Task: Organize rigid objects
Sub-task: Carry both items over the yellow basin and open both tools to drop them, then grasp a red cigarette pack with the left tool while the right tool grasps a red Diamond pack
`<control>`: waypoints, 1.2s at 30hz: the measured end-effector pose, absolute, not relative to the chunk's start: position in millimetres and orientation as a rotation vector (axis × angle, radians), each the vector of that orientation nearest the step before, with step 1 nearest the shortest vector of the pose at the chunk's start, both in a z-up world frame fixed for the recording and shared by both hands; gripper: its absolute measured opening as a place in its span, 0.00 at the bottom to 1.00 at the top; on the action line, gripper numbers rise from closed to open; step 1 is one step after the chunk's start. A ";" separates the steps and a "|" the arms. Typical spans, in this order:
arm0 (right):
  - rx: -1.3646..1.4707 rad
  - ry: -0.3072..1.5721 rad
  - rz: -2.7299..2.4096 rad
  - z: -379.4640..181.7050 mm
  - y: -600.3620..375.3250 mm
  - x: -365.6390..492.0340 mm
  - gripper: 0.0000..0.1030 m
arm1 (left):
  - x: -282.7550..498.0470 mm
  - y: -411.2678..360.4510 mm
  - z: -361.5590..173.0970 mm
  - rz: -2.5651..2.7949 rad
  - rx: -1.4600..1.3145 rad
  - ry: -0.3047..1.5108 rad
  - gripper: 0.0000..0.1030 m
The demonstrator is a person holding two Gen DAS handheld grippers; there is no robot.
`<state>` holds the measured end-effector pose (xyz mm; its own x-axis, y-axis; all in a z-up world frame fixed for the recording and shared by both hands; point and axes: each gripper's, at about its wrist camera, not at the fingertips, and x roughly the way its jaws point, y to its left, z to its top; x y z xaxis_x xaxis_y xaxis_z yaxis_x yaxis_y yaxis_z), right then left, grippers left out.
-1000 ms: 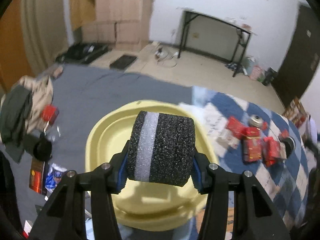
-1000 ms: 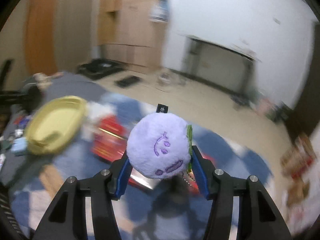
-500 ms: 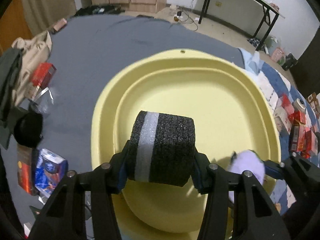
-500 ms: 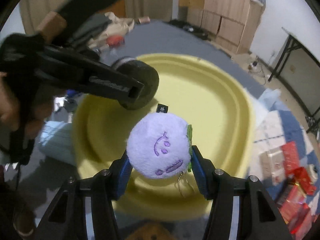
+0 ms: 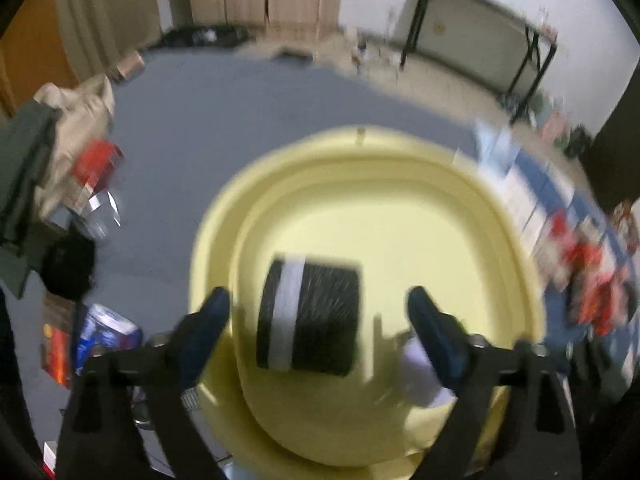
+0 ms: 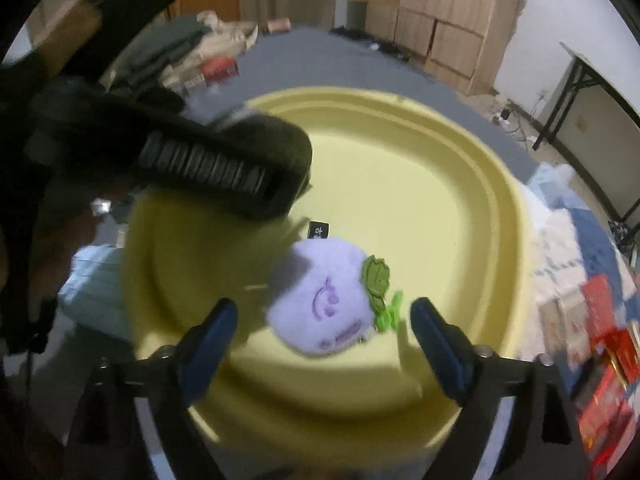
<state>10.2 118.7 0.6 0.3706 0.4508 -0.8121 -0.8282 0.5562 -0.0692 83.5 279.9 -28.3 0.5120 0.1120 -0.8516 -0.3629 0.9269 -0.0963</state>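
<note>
Dim, warm indoor light, brightest on the pale yellow oval plastic basin (image 5: 400,184). Heavy motion blur throughout the left wrist view, smearing the black foam cylinder with a white band (image 5: 310,316). Sharper in the right wrist view, though the round lilac plush toy (image 6: 324,312) looks soft-edged. Strong fisheye bending and black corners. Soft shadows inside the basin.

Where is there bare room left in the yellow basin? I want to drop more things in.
The far half of the yellow basin, between its back rim and the purple plush, is bare. The near part is crowded: the black foam roll and the plush lie between the open hand-held grippers, left and right.
</note>
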 end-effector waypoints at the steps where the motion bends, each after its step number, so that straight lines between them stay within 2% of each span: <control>1: -0.494 0.829 0.867 8.2 107.9 5.6 0.94 | 79.6 275.1 -12.5 0.275 -0.291 0.947 1.00; 3: -0.441 0.805 0.856 25.7 80.9 -2.9 0.99 | 74.4 260.4 11.0 0.227 -0.306 0.897 1.00; 7: -0.360 0.762 0.778 66.6 7.4 -10.0 1.00 | 60.6 212.5 47.0 0.151 -0.263 0.861 1.00; 13: -0.259 0.704 0.591 123.1 -136.7 -18.5 1.00 | 36.3 139.2 51.8 0.078 -0.274 0.908 1.00; 16: -0.216 0.673 0.472 132.0 -209.8 -30.3 1.00 | 29.6 92.0 47.7 0.016 -0.158 0.928 1.00; 24: -0.117 0.666 0.315 110.2 -286.0 -44.3 1.00 | 43.0 32.0 25.7 -0.029 -0.093 0.975 1.00; 33: -0.110 0.773 0.251 59.9 -333.4 35.1 1.00 | 97.6 1.5 -43.1 0.034 -0.092 1.064 1.00; 36: -0.229 0.805 0.259 34.3 -335.6 56.6 1.00 | 116.2 2.5 -61.0 0.057 -0.105 1.077 1.00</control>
<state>56.6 -335.6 34.3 0.6648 0.1405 -0.7337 -0.3136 0.9439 -0.1033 116.2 2.5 -61.0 0.4729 -0.0046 -0.8811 -0.0976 0.9936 -0.0575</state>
